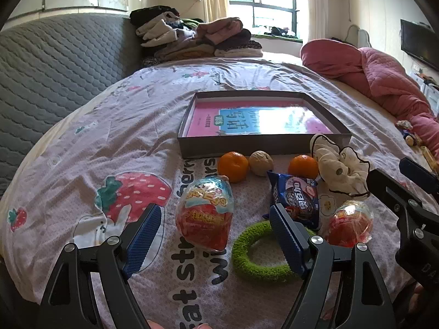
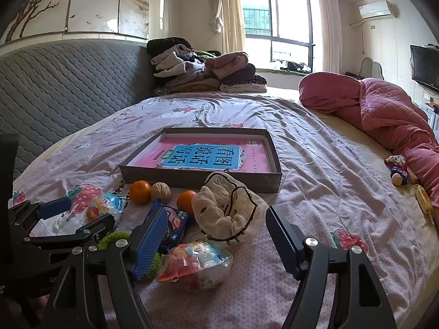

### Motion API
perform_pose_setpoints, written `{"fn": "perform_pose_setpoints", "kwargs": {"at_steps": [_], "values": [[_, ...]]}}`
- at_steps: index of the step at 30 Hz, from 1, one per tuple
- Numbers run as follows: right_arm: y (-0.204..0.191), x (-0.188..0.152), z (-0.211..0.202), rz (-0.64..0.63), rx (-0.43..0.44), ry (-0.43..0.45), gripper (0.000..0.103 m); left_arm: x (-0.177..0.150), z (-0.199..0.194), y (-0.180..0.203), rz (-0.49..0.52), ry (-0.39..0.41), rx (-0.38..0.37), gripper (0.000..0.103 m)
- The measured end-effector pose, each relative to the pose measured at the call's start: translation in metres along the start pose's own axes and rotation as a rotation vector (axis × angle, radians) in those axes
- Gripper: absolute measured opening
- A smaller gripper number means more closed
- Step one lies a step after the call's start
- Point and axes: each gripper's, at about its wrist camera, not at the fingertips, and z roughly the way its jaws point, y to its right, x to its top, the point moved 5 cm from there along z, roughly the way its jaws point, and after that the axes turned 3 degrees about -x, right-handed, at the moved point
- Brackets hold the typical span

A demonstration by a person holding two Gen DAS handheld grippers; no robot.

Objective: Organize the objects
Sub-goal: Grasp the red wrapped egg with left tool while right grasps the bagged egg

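A grey shallow box (image 1: 247, 148) (image 2: 192, 176) with a pink and blue book inside lies on the bed. In front of it lie two oranges (image 1: 233, 166) (image 1: 303, 166), a walnut (image 1: 260, 162), a blue cookie packet (image 1: 297, 197), a cream scrunchie (image 1: 340, 170) (image 2: 230, 208), a green ring (image 1: 255, 257) and two wrapped toy eggs (image 1: 205, 213) (image 1: 349, 222). My left gripper (image 1: 214, 235) is open around the left egg, just above the sheet. My right gripper (image 2: 216, 244) is open over the other egg (image 2: 194, 266).
A pile of folded clothes (image 1: 197, 38) sits at the head of the bed beside a grey quilted headboard (image 1: 55, 63). A pink quilt (image 1: 384, 82) lies along the right side, with small toys (image 2: 399, 170) near it.
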Motion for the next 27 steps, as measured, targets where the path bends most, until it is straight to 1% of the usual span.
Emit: {"fn": "perform_pose_setpoints", "kwargs": {"at_steps": [15,19,24,27], "values": [[0.001,-0.009,-0.001,-0.022,0.008,-0.02,0.074,-0.004,0.005,-0.013,-0.017,-0.028,-0.004,0.082],[0.001,-0.015,-0.001,-0.042,0.012,-0.037,0.074,-0.008,0.006,-0.02,-0.031,-0.054,-0.034,0.082],[0.002,-0.025,0.001,-0.052,0.025,-0.064,0.074,-0.012,0.007,-0.03,-0.024,-0.058,-0.024,0.082],[0.001,-0.031,0.003,-0.053,0.036,-0.085,0.074,-0.012,0.007,-0.036,-0.044,-0.057,-0.041,0.082]]}}
